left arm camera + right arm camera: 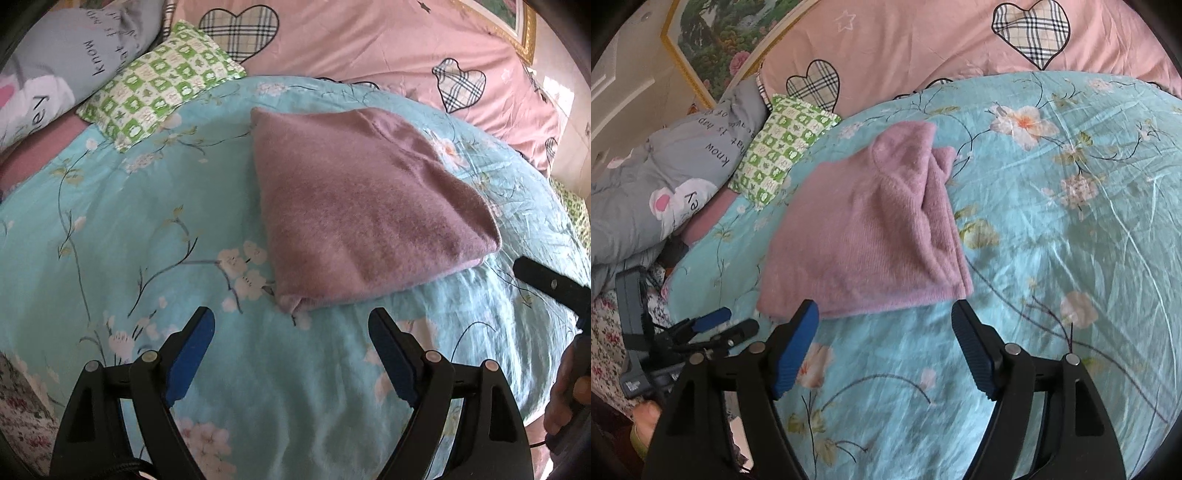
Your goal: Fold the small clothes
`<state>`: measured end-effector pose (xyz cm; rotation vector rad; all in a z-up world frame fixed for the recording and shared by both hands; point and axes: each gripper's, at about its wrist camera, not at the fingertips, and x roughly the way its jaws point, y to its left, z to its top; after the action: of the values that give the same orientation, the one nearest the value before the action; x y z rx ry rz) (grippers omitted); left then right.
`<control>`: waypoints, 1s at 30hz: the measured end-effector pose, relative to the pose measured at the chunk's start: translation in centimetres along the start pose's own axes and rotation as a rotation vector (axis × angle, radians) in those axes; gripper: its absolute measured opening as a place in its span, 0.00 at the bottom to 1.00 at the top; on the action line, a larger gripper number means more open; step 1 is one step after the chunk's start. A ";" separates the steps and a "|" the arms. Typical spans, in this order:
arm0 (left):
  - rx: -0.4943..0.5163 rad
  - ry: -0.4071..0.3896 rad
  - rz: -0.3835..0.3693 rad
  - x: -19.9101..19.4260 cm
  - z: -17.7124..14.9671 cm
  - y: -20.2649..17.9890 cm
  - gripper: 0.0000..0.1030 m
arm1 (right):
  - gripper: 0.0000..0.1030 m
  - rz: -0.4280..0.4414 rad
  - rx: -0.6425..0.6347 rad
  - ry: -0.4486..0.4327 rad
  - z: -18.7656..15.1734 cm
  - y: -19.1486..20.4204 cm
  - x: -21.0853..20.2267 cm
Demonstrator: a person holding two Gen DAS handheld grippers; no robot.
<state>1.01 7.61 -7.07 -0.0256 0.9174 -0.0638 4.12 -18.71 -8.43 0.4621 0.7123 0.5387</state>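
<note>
The folded mauve sweater [365, 206] lies on the floral quilt [110, 221], just ahead of both sets of jaws. The left gripper [291, 325] and right gripper [884, 317] stand apart, empty. Soft and light, it likely pinches best at 1 layered corner.

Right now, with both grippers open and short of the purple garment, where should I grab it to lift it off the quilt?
Take the folded purple garment at its near edge, probably one gripper per corner: left gripper at the near-left corner, right gripper at the near-right one. The stacked layers end there in a thick, raised hem facing the open jaws, so low, forward pinches should catch every layer.
</note>
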 end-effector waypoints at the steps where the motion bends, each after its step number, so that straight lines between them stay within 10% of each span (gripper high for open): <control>1: -0.005 -0.003 -0.003 -0.1 -0.4 0.1 0.84 | 0.74 -0.004 -0.010 0.000 -0.5 0.1 0.0; 11: -0.008 -0.059 -0.037 -1.2 -5.2 0.7 0.85 | 0.80 -0.078 -0.183 -0.010 -5.2 1.3 -0.5; 30: 0.061 -0.148 0.046 -3.6 0.4 -1.3 0.90 | 1.00 -0.086 -0.302 -0.169 0.2 5.3 -3.4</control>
<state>-0.87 6.55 -3.89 0.0468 0.7673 -0.0461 0.49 -16.78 -3.65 0.1910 0.4763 0.5098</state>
